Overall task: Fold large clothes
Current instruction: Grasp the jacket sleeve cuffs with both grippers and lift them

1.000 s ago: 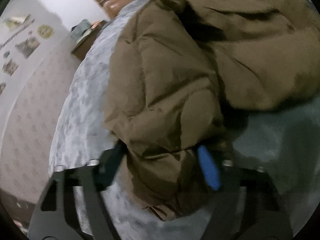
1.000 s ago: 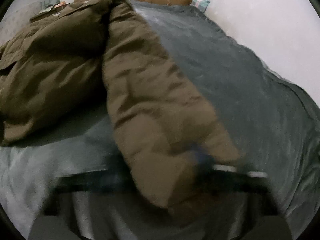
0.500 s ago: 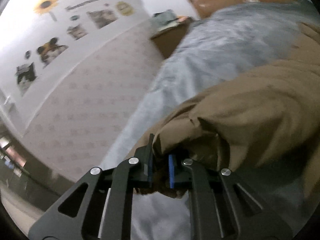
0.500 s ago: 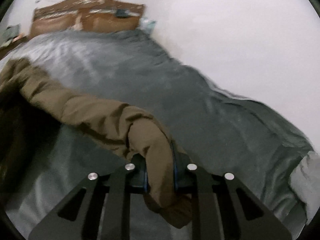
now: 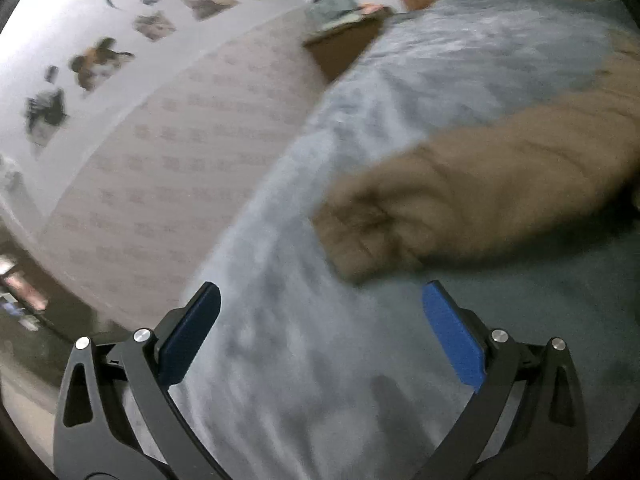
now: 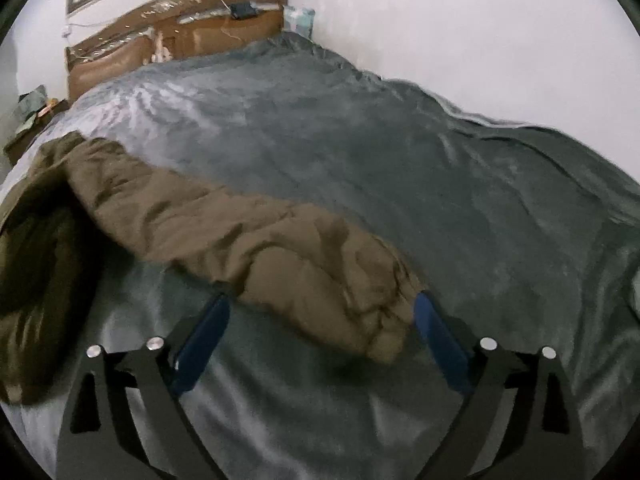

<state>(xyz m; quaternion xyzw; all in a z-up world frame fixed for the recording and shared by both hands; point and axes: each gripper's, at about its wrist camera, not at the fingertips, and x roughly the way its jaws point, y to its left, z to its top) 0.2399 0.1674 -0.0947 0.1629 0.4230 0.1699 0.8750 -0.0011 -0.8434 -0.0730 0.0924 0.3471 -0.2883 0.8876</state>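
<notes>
Nearest me, my left hand-held gripper [image 5: 320,304] is opening wide with nothing between its blue pads [image 5: 452,340], only the grey bedspread [image 5: 300,360] below. Just beyond it lies the cuff end of the brown coat's left sleeve [image 5: 460,208], released and resting on the bed. My right hand-held gripper [image 6: 320,316] is opening too; the right sleeve [image 6: 320,280] lies between its fingers, but the pads [image 6: 204,340] are not pressing on it (the cloth sags free onto the bed).

Both sleeves now seem spread outward, so I judge the coat is being laid flat before the real folding. The risk from here: the padded fabric is puffy and slippery, and either sleeve could spring back or slump toward the bunched body [image 6: 36,272] if I pull away carelessly, or the right pad could snag the cuff as I withdraw.

The left view alone shows the patterned wall with animal pictures [image 5: 100,60] and the bed's left edge. Only the right view shows the far wooden headboard [image 6: 168,40], the window, and the coat's heaped body.
</notes>
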